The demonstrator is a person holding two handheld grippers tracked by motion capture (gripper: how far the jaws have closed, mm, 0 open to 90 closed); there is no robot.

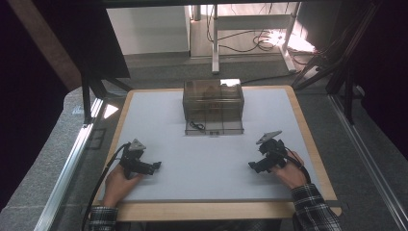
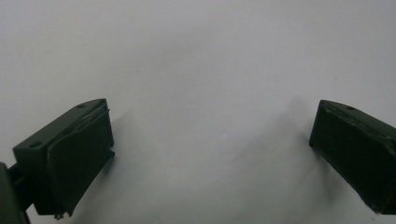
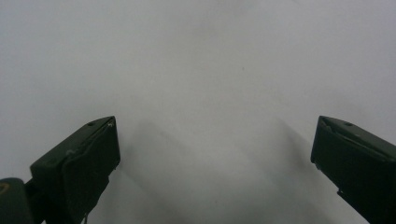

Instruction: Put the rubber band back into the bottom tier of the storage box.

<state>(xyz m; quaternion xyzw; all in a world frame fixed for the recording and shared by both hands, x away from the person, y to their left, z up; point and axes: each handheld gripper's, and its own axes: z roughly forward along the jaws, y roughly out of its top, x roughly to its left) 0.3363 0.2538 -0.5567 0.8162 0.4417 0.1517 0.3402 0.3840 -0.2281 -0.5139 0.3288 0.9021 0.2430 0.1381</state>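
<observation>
The desk (image 1: 207, 159) carries a clear box (image 1: 213, 106) at its far middle, with a small dark item (image 1: 196, 126), too small to identify, on the tray at the box's front left. Both tongs rest well short of the box, the left tongs (image 1: 156, 166) to its near left and the right tongs (image 1: 251, 165) to its near right, each released with jaws wide apart and grasping nothing. For a clean approach, advance one pair straight toward the box front, keep the jaws spread until they straddle the item, and hold the other clear.

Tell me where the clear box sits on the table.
In the high view, the clear box sits at the table's far edge, centred, well beyond both grippers.
</observation>
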